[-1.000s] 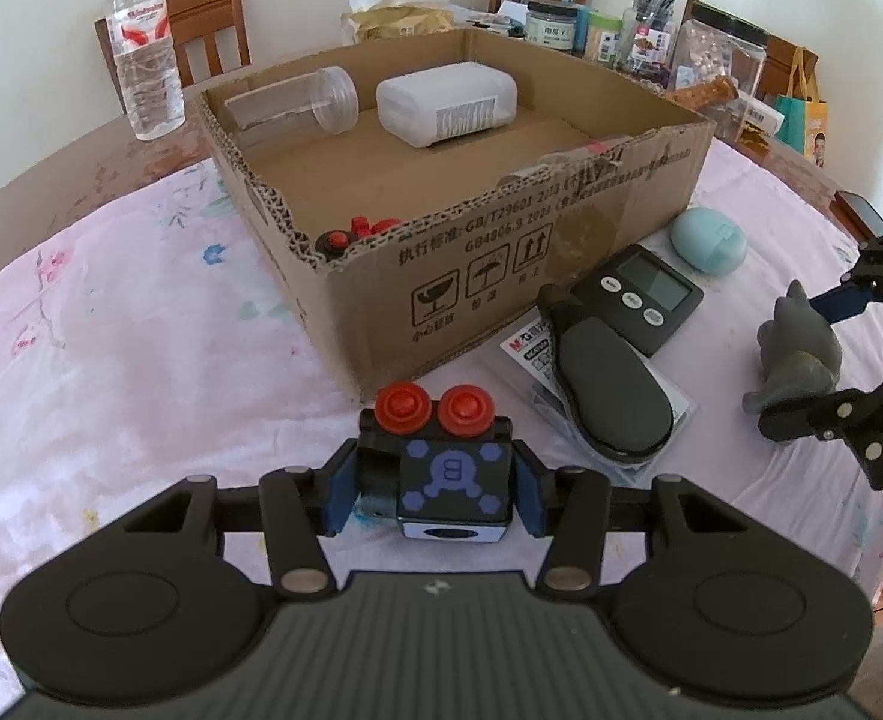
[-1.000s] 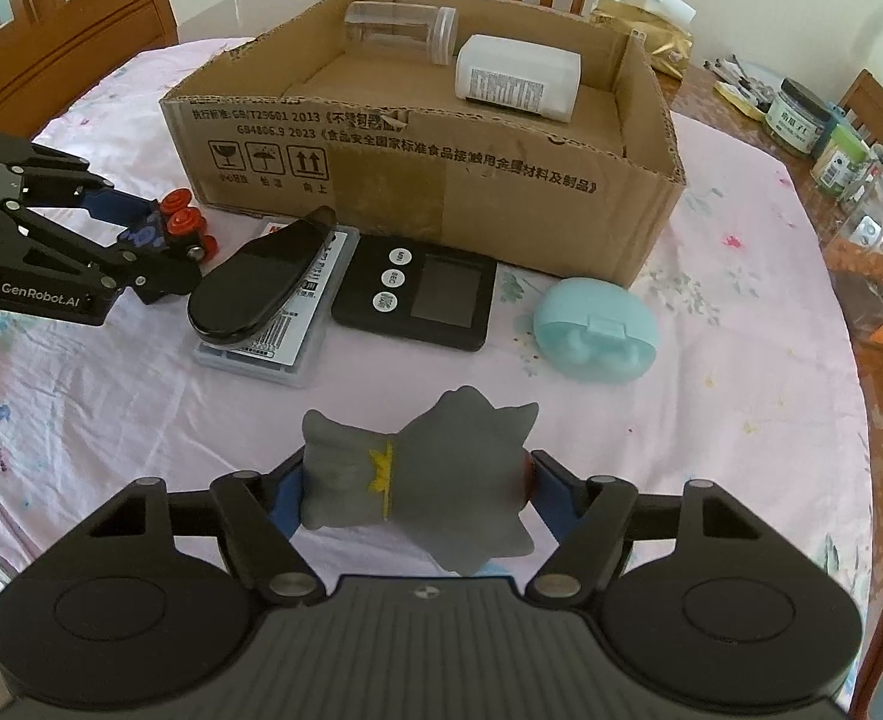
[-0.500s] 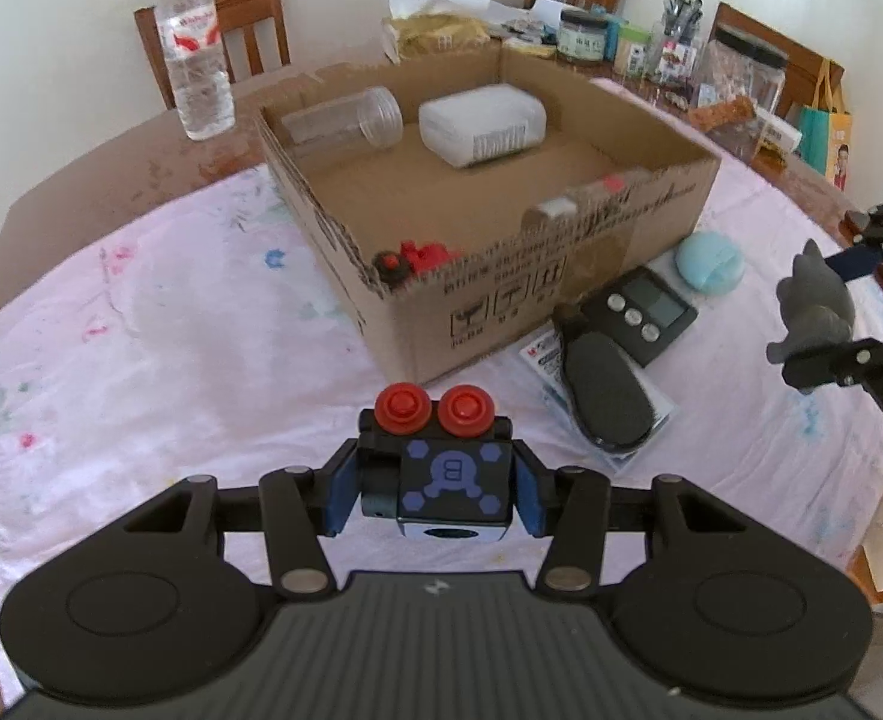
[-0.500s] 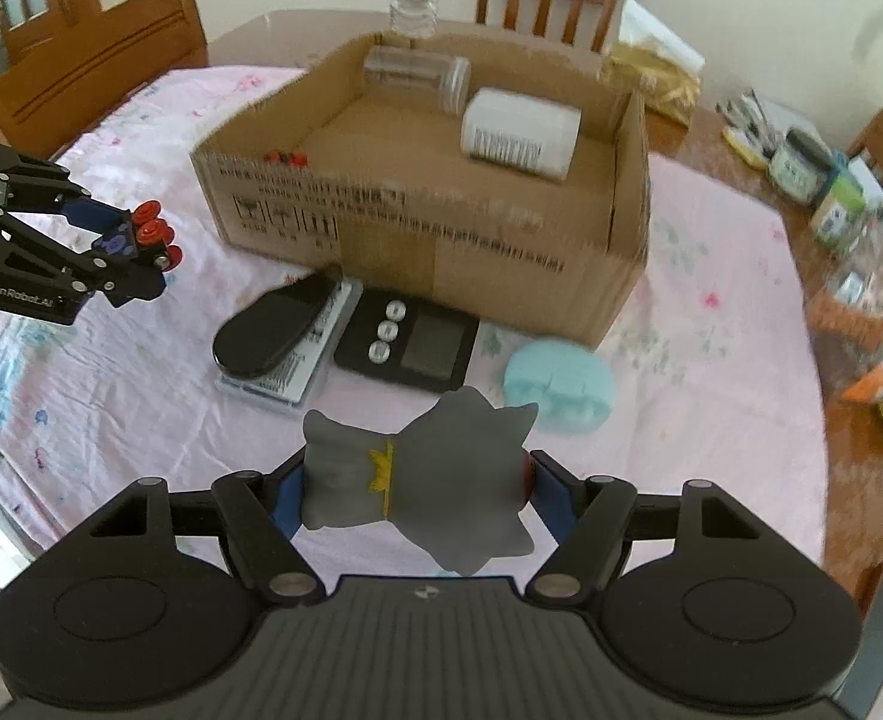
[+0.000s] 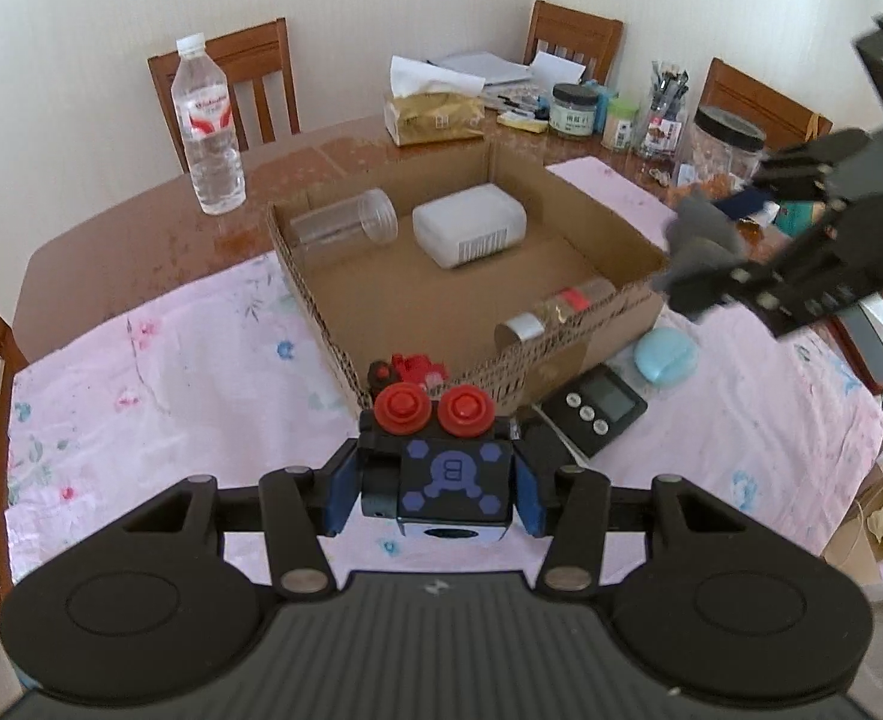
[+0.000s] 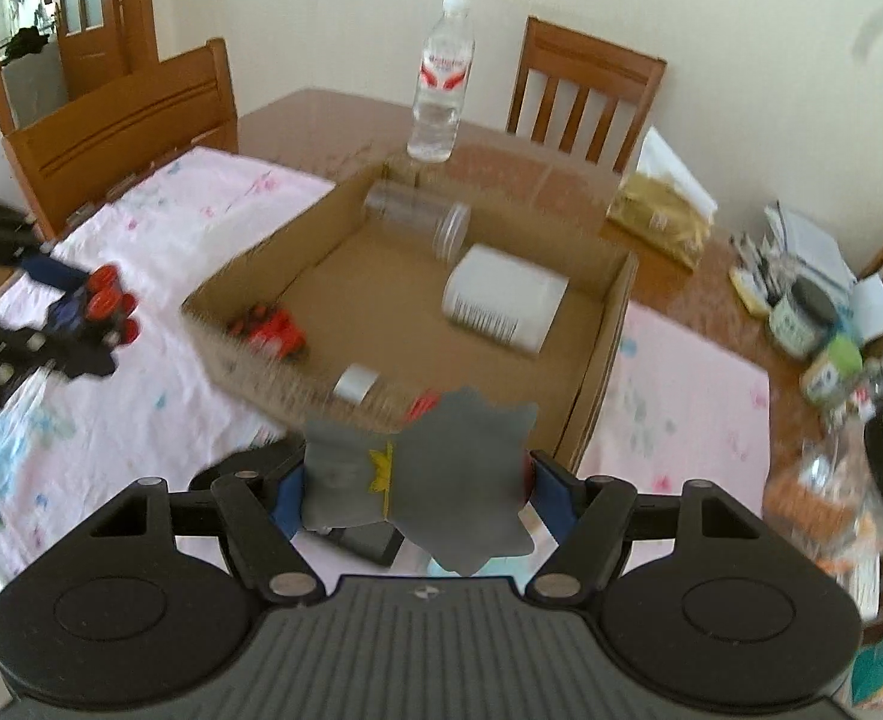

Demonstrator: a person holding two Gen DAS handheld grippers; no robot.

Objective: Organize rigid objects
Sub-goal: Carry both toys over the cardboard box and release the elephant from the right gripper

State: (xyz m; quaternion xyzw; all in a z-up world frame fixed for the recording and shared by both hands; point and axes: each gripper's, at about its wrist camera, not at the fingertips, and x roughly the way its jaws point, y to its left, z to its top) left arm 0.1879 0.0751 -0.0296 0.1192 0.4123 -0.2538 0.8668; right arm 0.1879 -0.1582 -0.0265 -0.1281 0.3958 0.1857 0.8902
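Note:
My left gripper (image 5: 432, 489) is shut on a black toy block with two red knobs (image 5: 435, 462), held in the air before the near left corner of the cardboard box (image 5: 315, 294). My right gripper (image 6: 411, 489) is shut on a grey toy figure (image 6: 423, 474), raised above the box's near right wall; it also shows in the left wrist view (image 5: 702, 246). In the box lie a clear jar (image 5: 345, 225), a white container (image 5: 471, 231), a small silver-capped bottle (image 5: 552, 309) and a red toy (image 5: 411, 369).
A black timer (image 5: 594, 408) and a light blue case (image 5: 663, 354) lie on the pink cloth by the box. A water bottle (image 5: 207, 132), a tissue pack (image 5: 432, 114) and jars (image 5: 726, 147) stand behind. Wooden chairs ring the table.
Both grippers have risen with their objects. The right gripper has moved up and toward the box's right edge; the left has lifted higher in front of the box corner.

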